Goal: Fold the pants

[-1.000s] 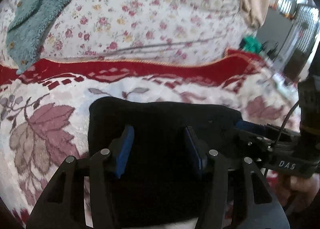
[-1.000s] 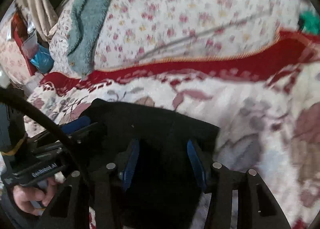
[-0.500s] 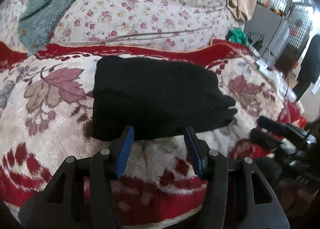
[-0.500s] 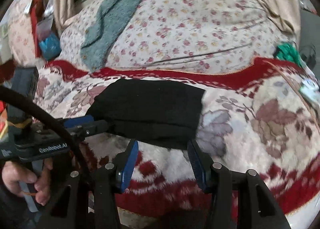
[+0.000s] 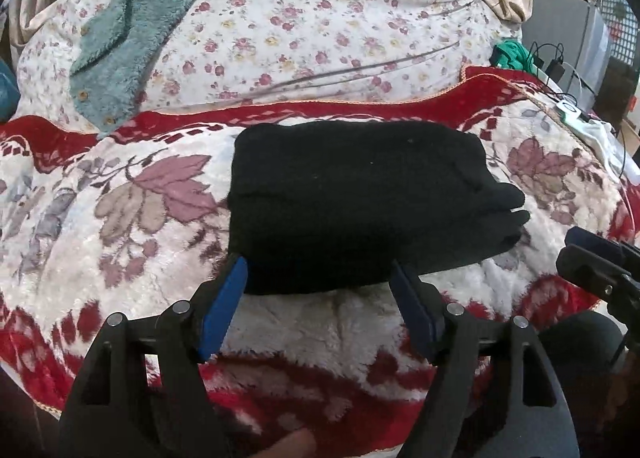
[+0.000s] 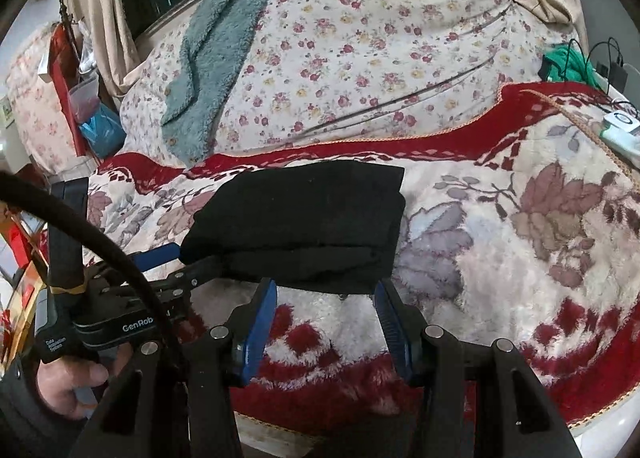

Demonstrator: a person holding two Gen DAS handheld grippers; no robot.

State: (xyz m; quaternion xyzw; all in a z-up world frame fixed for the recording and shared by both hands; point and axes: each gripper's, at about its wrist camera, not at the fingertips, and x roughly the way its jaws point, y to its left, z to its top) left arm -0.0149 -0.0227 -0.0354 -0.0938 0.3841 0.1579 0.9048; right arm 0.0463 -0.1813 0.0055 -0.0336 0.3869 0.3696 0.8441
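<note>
Gaping wide, both tools (image 5: 316, 278) (image 6: 326, 298) hold nothing.

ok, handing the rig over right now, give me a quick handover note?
Left claw: open, empty, at the near edge of the pants.
Right claw: open, empty, also at the near edge.
Pants: folded into a compact black stack on the blanket, layered ends to the right in the left view.
Done: the folding looks complete; nothing is gripped.
Left: probably just check that the stack is tidy; the right-side layers look slightly uneven.
</note>
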